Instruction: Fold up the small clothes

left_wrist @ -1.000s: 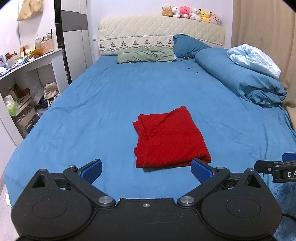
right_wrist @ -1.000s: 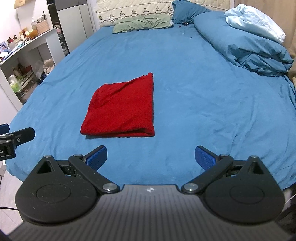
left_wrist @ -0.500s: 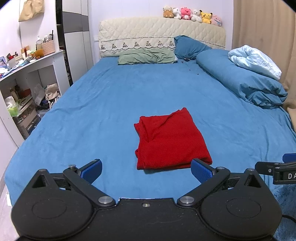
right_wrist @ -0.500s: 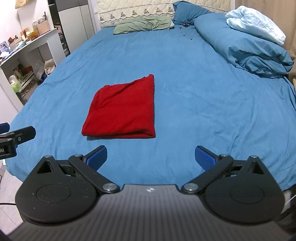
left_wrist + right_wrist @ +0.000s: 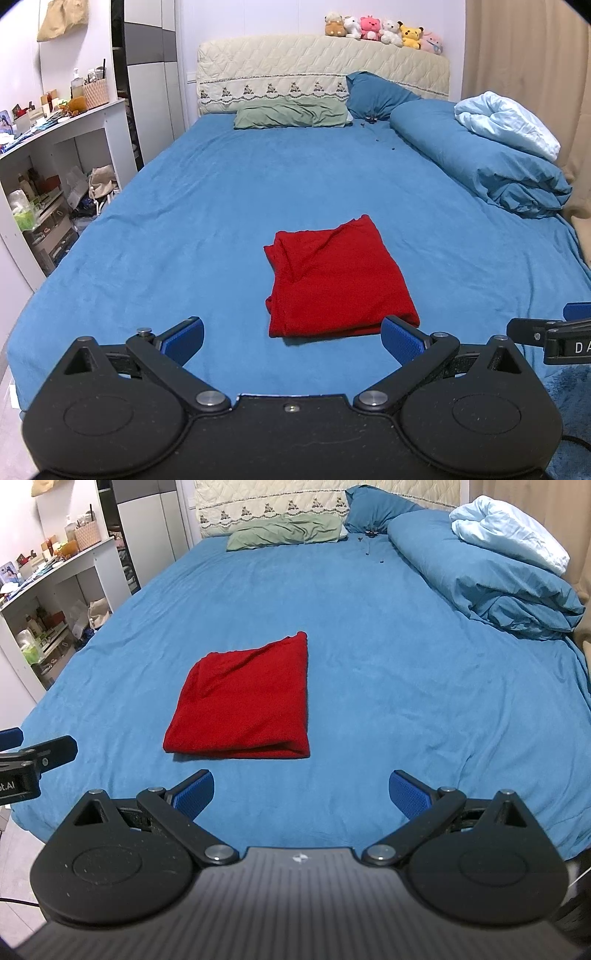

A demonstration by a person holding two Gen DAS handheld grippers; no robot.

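Overhead, left hand-held gripper [image 5: 291, 338] and right hand-held gripper [image 5: 301, 792] both spread wide, level, seemingly just short of folded red garment [image 5: 338, 280].

Both tongs pulled back slightly, L [image 5: 291, 338] & R [image 5: 301, 792], nothing else moved

garment [image 5: 338, 280]: plain red | sheet [image 5: 207, 206]: blue | pillow [image 5: 291, 117]: apparently green | headboard [image 5: 321, 70]: cream, quilted

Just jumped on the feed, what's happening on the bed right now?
A red garment lies folded into a rough rectangle on the blue bedsheet. Nothing is holding it. The left tool and right tool are both open and empty, held near the bed's foot, short of the garment's near edge.
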